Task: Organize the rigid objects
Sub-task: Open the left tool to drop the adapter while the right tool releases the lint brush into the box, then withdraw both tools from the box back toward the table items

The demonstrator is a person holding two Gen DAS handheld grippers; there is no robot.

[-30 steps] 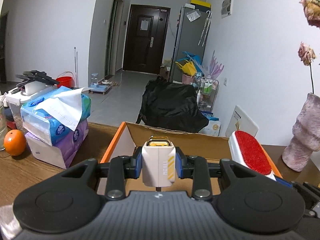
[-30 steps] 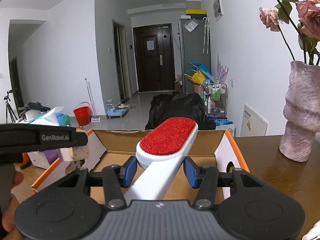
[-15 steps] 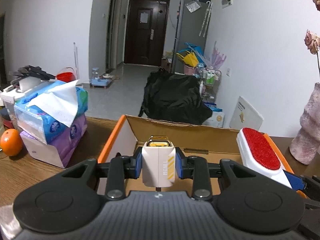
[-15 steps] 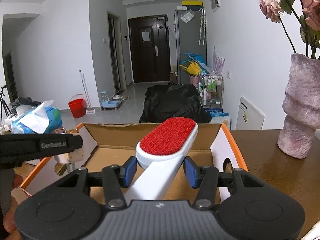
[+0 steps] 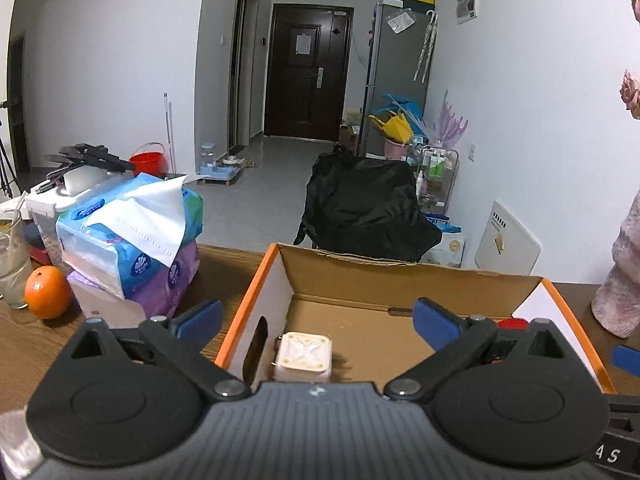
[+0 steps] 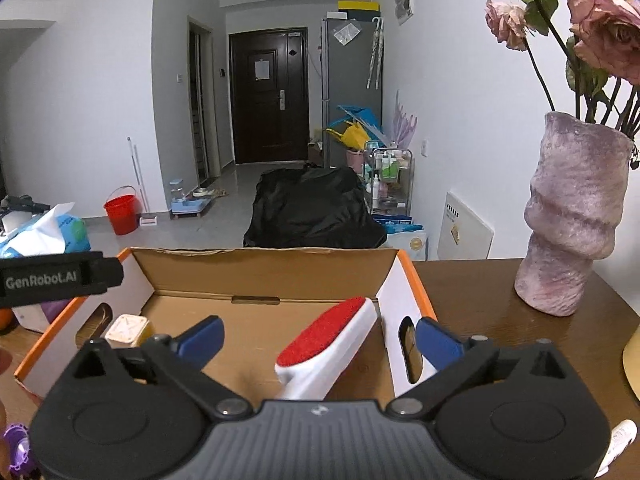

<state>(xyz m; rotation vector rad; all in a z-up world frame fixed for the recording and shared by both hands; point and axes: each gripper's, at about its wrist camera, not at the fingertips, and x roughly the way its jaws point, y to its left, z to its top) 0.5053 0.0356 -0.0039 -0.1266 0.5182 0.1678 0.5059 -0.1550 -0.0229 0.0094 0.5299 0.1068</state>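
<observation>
An open cardboard box (image 5: 404, 276) with orange rims stands on the wooden table; it also shows in the right wrist view (image 6: 264, 268). A small white charger block (image 5: 303, 356) lies on the box floor at the left; it also shows in the right wrist view (image 6: 127, 330). A white lint brush with a red pad (image 6: 326, 344) lies in the box at the right; its red tip shows in the left wrist view (image 5: 513, 323). My left gripper (image 5: 316, 322) is open and empty above the charger. My right gripper (image 6: 318, 338) is open and empty, its fingers either side of the brush.
Stacked tissue packs (image 5: 132, 236), an orange (image 5: 47, 298) and a glass (image 5: 12, 264) stand left of the box. A pink vase with dried roses (image 6: 572, 220) stands on the table at the right. A black bag on a chair (image 5: 368, 208) is behind the table.
Both grippers have opened. The charger has dropped from my left gripper onto the box floor, and the lint brush has dropped from my right gripper into the box.
</observation>
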